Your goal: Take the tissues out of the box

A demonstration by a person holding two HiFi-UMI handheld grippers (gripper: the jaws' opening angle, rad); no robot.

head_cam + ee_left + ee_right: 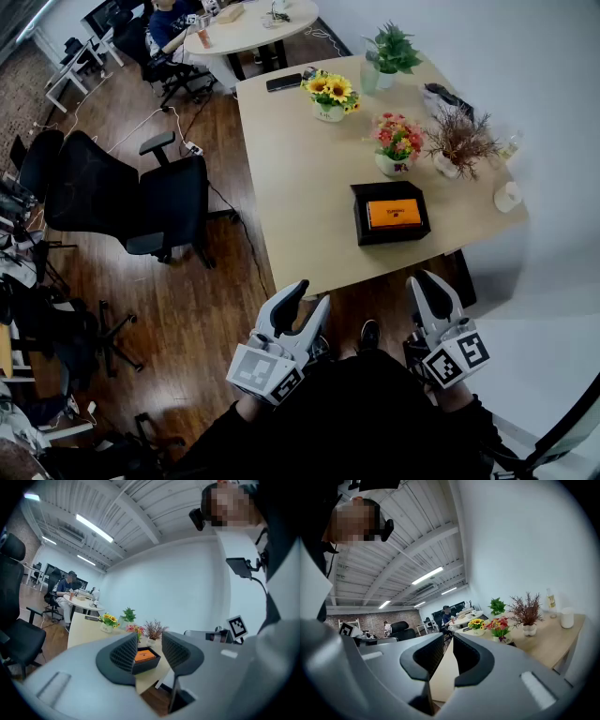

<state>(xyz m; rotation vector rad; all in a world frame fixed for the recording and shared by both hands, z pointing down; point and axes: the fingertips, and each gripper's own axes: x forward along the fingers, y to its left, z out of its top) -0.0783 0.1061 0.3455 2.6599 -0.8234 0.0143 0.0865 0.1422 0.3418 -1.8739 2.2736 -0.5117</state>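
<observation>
Ahead of both grippers, well apart from them, the tissue box [391,214] sat flat on the table [291,178], somewhat nearer the right gripper's [424,281] line than the left gripper's [309,296]. Its black walls framed an orange top that faced straight up, and no tissue could be made out standing from it. Its long axis ran crosswise to the way the grippers pointed, slightly skewed to the near table edge.

Nothing of the task looked done: the box was untouched, and no loose tissue lay on the table. The whole reach, the pinch and the pull were probably still to come.

Both grippers hung short of the table edge, close to the person's body. The left jaws stood a little apart on nothing, the box showing far off through their gap. The right jaws stood narrower, also empty.

Beyond the box stood a pot of pink flowers [397,145].
</observation>
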